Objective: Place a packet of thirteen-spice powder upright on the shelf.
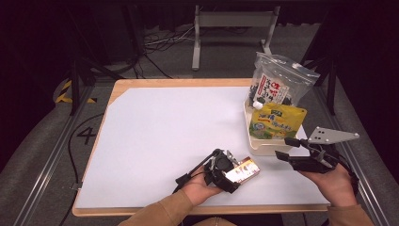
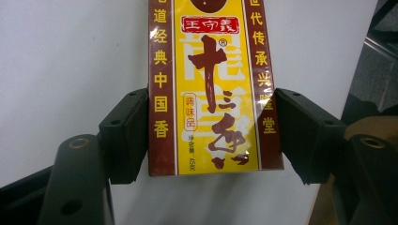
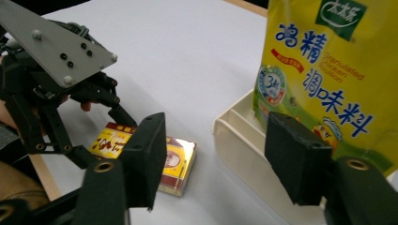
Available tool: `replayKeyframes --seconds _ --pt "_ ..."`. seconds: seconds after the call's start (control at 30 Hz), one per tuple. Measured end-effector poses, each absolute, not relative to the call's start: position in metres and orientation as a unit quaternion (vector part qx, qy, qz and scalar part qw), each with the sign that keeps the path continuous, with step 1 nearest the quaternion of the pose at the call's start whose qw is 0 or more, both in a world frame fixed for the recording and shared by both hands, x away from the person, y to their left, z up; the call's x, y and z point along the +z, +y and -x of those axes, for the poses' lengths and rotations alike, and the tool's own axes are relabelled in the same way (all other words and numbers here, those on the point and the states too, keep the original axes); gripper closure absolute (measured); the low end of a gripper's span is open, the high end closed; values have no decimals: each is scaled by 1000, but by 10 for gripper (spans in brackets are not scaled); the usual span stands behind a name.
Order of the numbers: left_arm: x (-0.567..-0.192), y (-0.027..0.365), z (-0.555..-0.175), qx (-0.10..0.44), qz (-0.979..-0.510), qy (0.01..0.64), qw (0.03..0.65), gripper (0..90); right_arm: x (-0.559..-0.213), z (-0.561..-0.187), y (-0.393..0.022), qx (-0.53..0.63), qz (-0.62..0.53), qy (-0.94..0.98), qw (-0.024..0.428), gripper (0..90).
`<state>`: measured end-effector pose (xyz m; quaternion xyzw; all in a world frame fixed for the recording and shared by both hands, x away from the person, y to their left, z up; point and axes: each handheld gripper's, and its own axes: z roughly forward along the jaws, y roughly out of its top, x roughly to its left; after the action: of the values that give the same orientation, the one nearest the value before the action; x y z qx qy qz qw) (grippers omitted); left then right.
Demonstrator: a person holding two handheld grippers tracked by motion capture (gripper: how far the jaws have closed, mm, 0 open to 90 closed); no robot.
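The desk (image 1: 155, 141) is covered by a white sheet. At its right edge a cream tray (image 1: 263, 146) is kept, with a clear bag (image 1: 282, 82) and a yellow pouch (image 1: 277, 120) stood upright inside, probably for storage. Near the front edge a small yellow box (image 2: 211, 89) lies flat, pinched at its long sides by the left claw (image 2: 211, 136), likely for lifting. The right claw (image 3: 220, 159) is held spread beside the tray, empty.

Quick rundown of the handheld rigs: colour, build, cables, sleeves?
Both are black, built of linkage bars with screw holes, ending in two blocky flat-faced jaws. The right gripper carries a grey three-cornered plate with small dark holes on top. A black cable trails from the left gripper. The person wears tan sleeves.
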<state>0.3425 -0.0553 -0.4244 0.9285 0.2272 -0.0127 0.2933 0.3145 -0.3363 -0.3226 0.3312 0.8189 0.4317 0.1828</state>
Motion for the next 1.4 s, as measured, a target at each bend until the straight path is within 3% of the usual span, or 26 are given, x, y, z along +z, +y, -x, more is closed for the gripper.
replayKeyframes --seconds 0.53,1.17,1.4 --pt "-399 -33 -331 22 -907 213 361 326 -314 -313 -326 423 -312 836 159 468" --pt "-384 0 -315 146 -839 184 490 323 -280 -309 -305 432 -291 839 159 453" --pt "-389 5 -314 156 -812 181 532 323 -274 -311 -296 435 -283 841 153 437"
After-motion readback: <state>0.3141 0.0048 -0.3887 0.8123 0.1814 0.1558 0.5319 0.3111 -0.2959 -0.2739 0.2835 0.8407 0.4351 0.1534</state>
